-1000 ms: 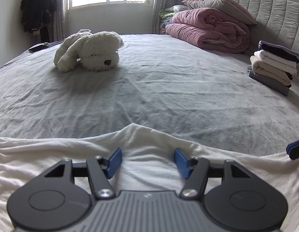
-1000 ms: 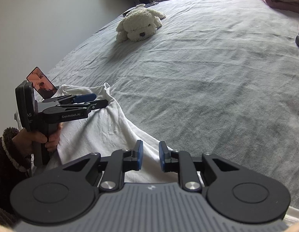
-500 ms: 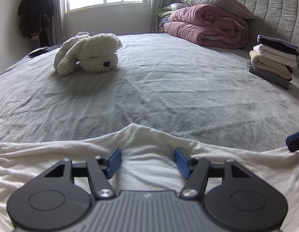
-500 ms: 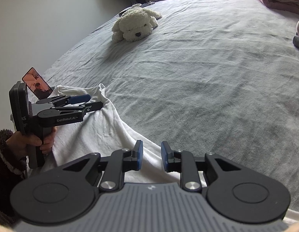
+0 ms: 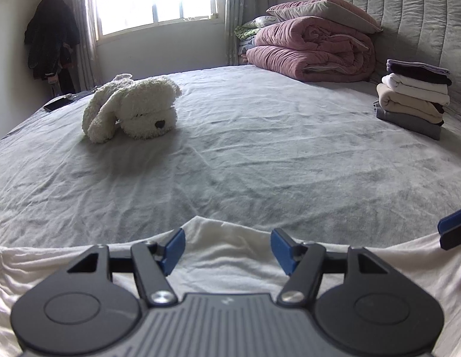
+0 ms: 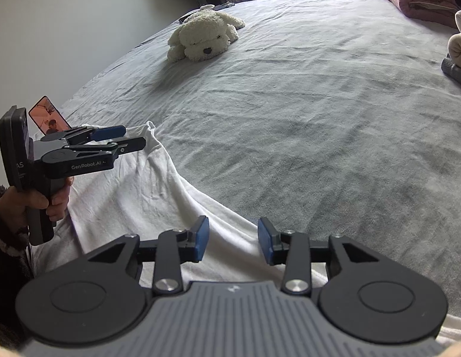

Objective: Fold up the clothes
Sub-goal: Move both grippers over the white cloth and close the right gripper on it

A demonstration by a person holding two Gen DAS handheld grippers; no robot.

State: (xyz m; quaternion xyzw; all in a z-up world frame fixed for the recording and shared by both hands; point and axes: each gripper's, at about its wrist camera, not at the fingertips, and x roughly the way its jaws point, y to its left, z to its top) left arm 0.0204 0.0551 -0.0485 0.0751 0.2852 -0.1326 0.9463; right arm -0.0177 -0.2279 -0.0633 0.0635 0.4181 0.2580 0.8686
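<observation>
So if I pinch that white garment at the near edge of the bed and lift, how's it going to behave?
The white garment will probably go limp: it already lies in soft wrinkles over the grey bedsheet. It looks like thin fabric, so likely light. A lift with only the left gripper would probably let the rest sag and bunch, so the right gripper should share it.

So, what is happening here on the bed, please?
A person holds a gripper in each hand over a white garment lying at the near edge of a grey bed. The left gripper and the right gripper are both open above the cloth, gripping nothing. Already folded clothes are stacked near the headboard, and a plush dog lies further back.
</observation>
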